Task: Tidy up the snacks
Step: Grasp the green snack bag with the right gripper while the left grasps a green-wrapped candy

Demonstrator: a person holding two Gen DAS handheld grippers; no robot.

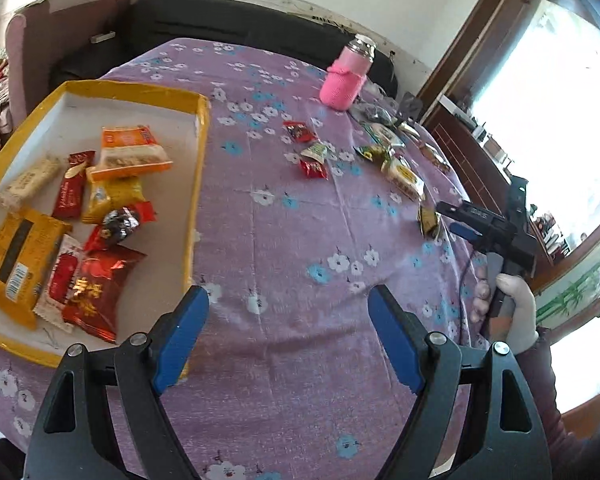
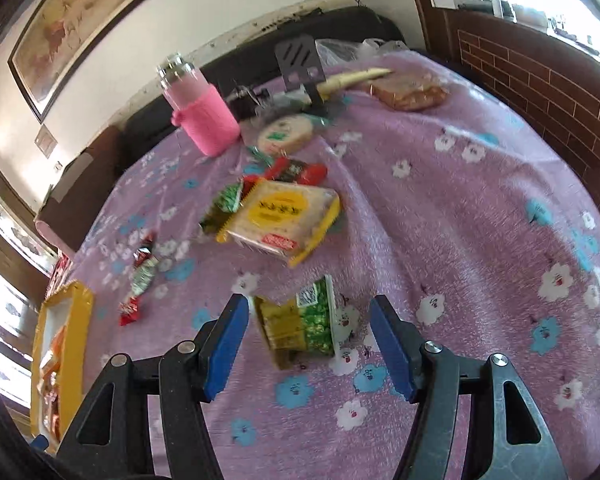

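Observation:
A yellow-rimmed tray point(image 1: 199, 184) lies on the left of the purple flowered cloth and holds several wrapped snacks, among them an orange packet point(image 1: 130, 154) and a red pouch point(image 1: 100, 284). My left gripper point(image 1: 288, 300) hovers open and empty just right of the tray's near corner. Loose snacks remain on the cloth: small red candies point(image 1: 312, 168), a yellow cracker pack point(image 2: 280, 218) and a green-and-yellow packet point(image 2: 300, 324). My right gripper point(image 2: 308, 308) is open and straddles that green-and-yellow packet, with gaps between the pads and its sides. The left wrist view shows this gripper point(image 1: 446, 218) at the table's right edge, held by a hand.
A pink-sleeved bottle point(image 2: 204, 120) stands at the back of the table. Beside it are a black stand point(image 2: 300, 60), a round wrapped cake point(image 2: 286, 132) and a bag of brown food point(image 2: 410, 92). A dark sofa runs behind the table; a brick wall and windows lie to the right.

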